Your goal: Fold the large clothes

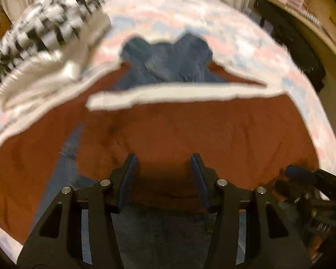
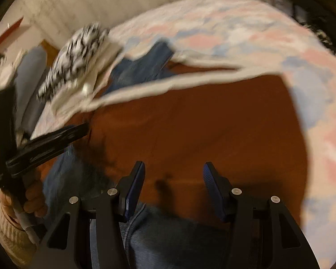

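Your left tongs (image 1: 163, 163) hang above a rust-brown garment (image 1: 190, 134) spread across the bed (image 1: 246, 44), jaws apart with nothing between them. Your right tongs (image 2: 173, 172) hover over the same cloth, jaws also apart and empty. Blue denim (image 1: 165, 65) pokes out past the garment's far edge, beyond a white strip (image 1: 168, 95). A folded black-and-white patterned piece (image 1: 47, 29) lies far left on the pastel bedspread. In the right view, your left hand (image 2: 33, 199) grips its handle at lower left. Both views are blurred.

Rust cloth (image 1: 190, 130) lies open; checkered bundle (image 1: 47, 29) crowds far-left.
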`<action>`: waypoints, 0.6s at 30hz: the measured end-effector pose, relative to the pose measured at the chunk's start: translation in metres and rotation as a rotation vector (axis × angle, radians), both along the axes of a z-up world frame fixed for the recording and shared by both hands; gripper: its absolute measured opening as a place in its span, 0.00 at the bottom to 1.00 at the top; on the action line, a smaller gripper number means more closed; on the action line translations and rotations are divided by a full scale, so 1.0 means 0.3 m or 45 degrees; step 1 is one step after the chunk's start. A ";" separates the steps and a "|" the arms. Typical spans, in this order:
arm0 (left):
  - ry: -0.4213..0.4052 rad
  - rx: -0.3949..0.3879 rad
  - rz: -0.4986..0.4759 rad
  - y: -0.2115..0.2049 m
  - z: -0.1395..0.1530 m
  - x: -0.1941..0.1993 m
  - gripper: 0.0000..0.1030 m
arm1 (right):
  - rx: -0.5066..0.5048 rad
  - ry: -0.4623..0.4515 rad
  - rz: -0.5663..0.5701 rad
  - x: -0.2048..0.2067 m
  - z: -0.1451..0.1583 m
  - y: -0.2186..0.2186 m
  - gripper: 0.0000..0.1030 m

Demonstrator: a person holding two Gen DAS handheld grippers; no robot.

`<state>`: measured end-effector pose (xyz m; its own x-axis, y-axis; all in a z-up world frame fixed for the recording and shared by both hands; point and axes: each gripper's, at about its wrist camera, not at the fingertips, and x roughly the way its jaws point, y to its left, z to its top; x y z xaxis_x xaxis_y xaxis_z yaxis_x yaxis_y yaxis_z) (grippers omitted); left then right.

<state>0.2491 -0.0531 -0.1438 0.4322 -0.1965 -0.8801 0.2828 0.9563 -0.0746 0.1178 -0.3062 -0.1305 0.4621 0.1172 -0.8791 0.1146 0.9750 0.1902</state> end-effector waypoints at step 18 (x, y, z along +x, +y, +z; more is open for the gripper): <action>-0.017 0.037 -0.025 0.013 -0.054 -0.092 0.52 | 0.038 -0.038 -0.451 -0.260 0.075 -0.327 0.52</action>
<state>0.2213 -0.0493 -0.1601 0.4402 -0.1798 -0.8797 0.3027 0.9521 -0.0432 0.0398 -0.4044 -0.1080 0.5042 -0.0291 -0.8631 0.4383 0.8698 0.2267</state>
